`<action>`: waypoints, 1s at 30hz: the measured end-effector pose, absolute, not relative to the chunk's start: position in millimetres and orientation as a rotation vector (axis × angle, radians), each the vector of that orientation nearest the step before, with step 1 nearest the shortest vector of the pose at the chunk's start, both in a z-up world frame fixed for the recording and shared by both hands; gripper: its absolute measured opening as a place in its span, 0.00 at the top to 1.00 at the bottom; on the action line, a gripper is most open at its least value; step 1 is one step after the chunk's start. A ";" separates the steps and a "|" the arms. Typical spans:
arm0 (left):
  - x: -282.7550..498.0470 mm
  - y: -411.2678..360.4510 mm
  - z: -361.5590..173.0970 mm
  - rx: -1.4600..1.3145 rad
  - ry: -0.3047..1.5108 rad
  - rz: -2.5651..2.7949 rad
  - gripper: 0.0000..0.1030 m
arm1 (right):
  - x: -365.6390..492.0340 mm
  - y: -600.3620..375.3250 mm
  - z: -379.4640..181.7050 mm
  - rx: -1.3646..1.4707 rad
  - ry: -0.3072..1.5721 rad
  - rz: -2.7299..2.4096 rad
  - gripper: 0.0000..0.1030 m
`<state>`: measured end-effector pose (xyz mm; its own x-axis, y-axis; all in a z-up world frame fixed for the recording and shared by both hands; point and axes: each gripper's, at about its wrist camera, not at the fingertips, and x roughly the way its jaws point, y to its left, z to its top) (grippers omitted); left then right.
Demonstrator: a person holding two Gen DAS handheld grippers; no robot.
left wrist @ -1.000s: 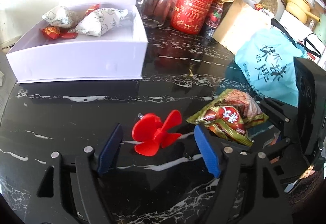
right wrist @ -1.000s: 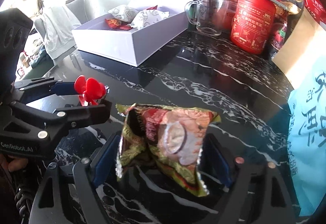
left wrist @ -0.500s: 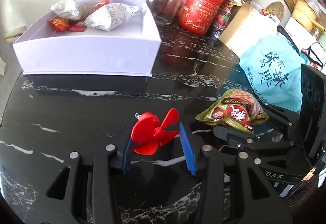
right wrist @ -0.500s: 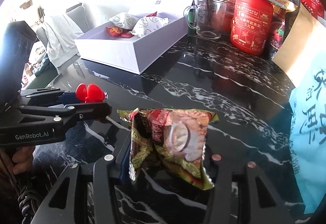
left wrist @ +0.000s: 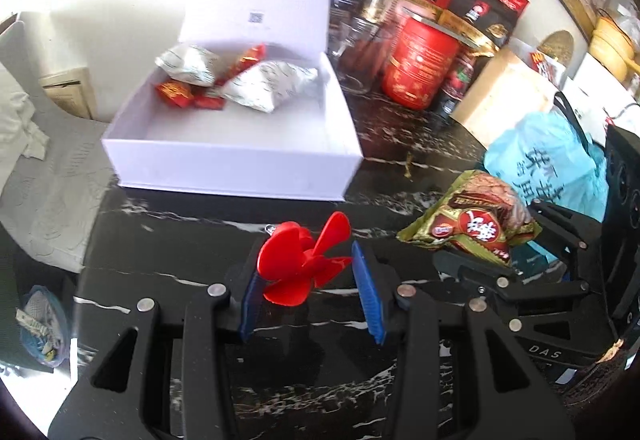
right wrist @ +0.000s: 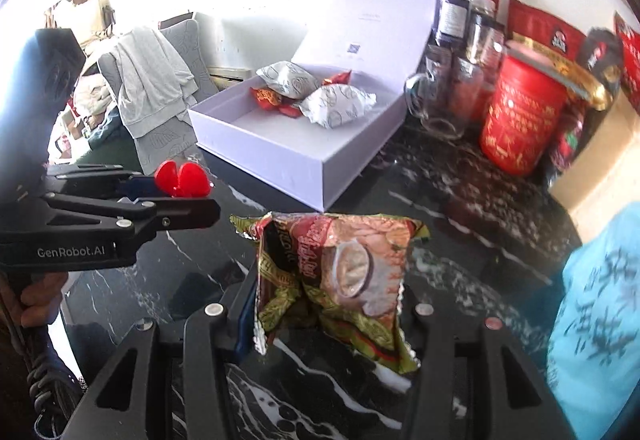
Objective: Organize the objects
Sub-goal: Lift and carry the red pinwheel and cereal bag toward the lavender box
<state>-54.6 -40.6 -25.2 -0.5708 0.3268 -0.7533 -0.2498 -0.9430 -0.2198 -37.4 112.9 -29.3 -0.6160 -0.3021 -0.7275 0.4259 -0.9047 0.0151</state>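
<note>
With the left gripper (left wrist: 306, 276) clamped on the red propeller (left wrist: 304, 264) and the right gripper (right wrist: 328, 304) on the snack packet (right wrist: 340, 272), carry both level over the white box (left wrist: 240, 160) wall before releasing

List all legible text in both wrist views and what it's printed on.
"GenRobot.AI": side of the left gripper.
"DAS": body of the right gripper.
Snack packet, red tin, blue bag: Chinese characters, too blurred to read.
White box lid: QR code and small print, unreadable.
</note>
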 end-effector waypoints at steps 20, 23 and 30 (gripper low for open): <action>-102.5 -72.5 20.5 -1.213 -0.081 2.594 0.61 | -82.6 76.7 25.9 0.995 0.301 -2.475 0.50; -112.4 -76.7 24.9 -1.209 -0.074 2.605 0.61 | -91.6 71.7 31.3 0.979 0.321 -2.463 0.50; -140.7 -81.4 22.8 -1.227 -0.030 2.602 0.61 | -119.4 58.9 34.1 0.957 0.359 -2.444 0.50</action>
<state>-140.7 -81.4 22.8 -0.6079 0.2452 -0.7552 -0.2279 -0.9650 -0.1299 -119.4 58.9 34.1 -0.6354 -0.3443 -0.6911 0.5285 -0.8465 -0.0641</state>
